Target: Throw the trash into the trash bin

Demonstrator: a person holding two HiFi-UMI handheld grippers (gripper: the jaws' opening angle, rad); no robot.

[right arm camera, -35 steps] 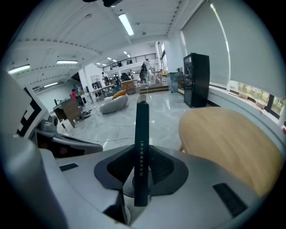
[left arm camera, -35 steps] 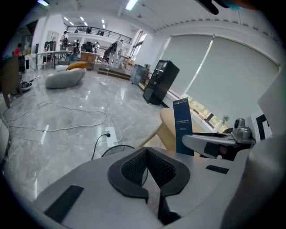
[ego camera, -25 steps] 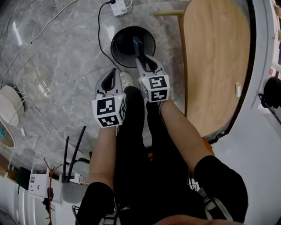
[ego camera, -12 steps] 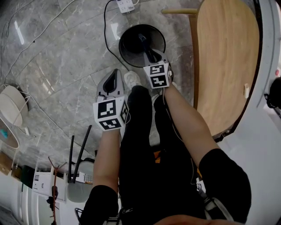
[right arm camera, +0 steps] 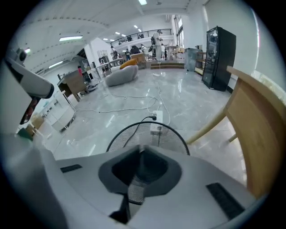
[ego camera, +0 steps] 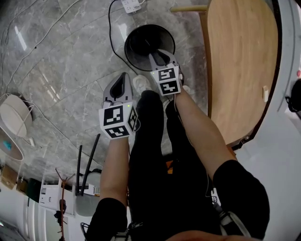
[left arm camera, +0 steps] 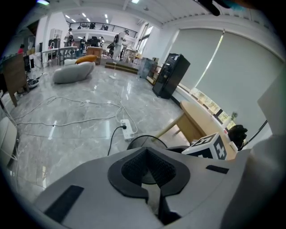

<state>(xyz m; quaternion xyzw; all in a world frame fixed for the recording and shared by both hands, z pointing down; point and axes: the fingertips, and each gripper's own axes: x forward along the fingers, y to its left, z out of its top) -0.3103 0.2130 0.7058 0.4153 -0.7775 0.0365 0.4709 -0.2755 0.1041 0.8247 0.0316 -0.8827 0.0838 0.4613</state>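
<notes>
A round black mesh trash bin (ego camera: 140, 41) stands on the grey marble floor in front of the person's feet. My right gripper (ego camera: 158, 54) hangs over the bin's near rim and points down into it. Its jaws are opening, and through the narrow gap I see only the bin's mesh (right arm camera: 134, 132); no trash shows between them. My left gripper (ego camera: 123, 76) is held beside it to the left, over bare floor, with its tips together and nothing in them. In the left gripper view the bin's rim (left arm camera: 134, 142) and the right gripper's marker cube (left arm camera: 210, 145) show past the jaws.
A curved wooden table (ego camera: 240, 61) stands at the right, close to the bin. A white power strip (ego camera: 131, 5) with a black cable lies beyond the bin. A white shoe (ego camera: 140, 84) stands between the grippers. White round objects (ego camera: 11, 113) lie at the far left.
My right gripper has sunk lower over the bin. The blue piece that stuck out of its jaws before is gone from view. The left gripper has stayed in place.
</notes>
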